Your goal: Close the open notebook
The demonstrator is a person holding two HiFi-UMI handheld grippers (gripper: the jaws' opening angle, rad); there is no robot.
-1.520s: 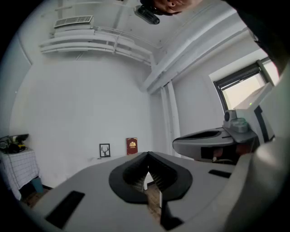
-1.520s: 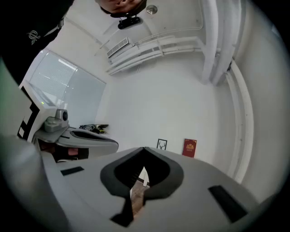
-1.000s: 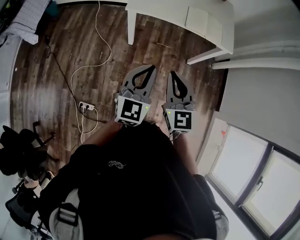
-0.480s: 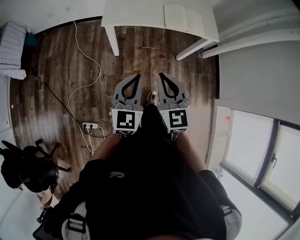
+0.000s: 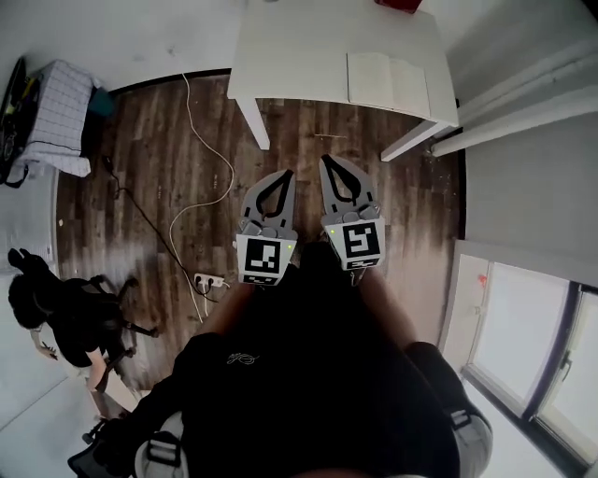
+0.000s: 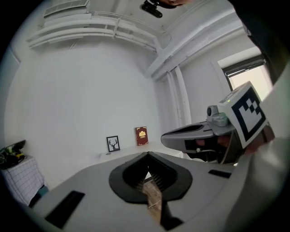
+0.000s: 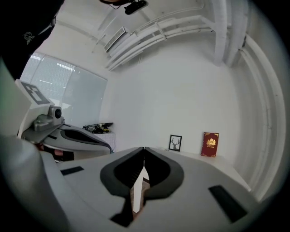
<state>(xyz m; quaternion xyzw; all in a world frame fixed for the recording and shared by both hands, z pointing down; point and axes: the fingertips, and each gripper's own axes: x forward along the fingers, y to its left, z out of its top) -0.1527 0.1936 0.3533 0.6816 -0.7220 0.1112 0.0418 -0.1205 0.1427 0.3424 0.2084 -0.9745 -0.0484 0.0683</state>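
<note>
Notebook (image 5: pixel 388 82) lies open on the bench (image 5: pixel 290 56), spread 9-to-3, at 1 o'clock from the left gripper (image 5: pixel 283 177). The right gripper (image 5: pixel 329 163) is nearer. Both sets of fingers (image 7: pixel 181 181) are clenched and empty.

Table (image 5: pixel 290 56) bears notebook (image 5: pixel 388 81), apparently red book (image 5: pixel 397 5).

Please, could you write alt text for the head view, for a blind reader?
From above: a person holds the left hand-held gripper and right hand-held gripper, both shut, side by side over a wooden floor, pointing toward a white table with an open notebook on it.
</note>
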